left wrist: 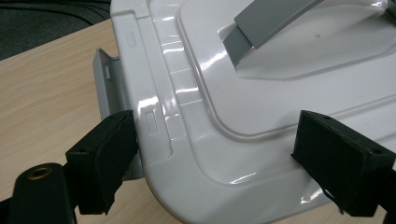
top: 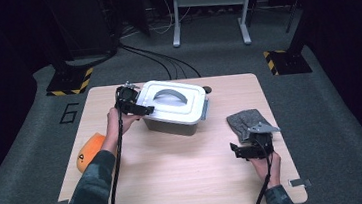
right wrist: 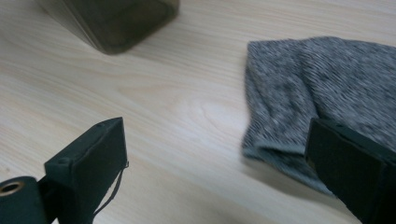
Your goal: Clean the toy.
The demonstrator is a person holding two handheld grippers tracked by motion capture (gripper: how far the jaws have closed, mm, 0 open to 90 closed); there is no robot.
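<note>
- High view shows the white-lidded grey plastic storage box [top: 175,107] standing on the light wooden desk [top: 176,173], toward its far left.
- Left hand-held gripper [left wrist: 219,154] is spread wide around the lid's corner beside the grey side latch [left wrist: 105,79], likely to unclip it.
- Right hand-held gripper [right wrist: 224,172] hovers released just beside the grey knitted cloth [right wrist: 322,98], well apart from the box.

Overhead view; two close jaw-level views.

The box [top: 173,124] is smoky grey with a glossy white lid [top: 176,102] and grey handle [top: 170,95]. The cloth [top: 248,122] is speckled grey, the counter [top: 176,178] pale wood-grain, and an orange thing [top: 89,151] lies at the counter's left edge.
</note>
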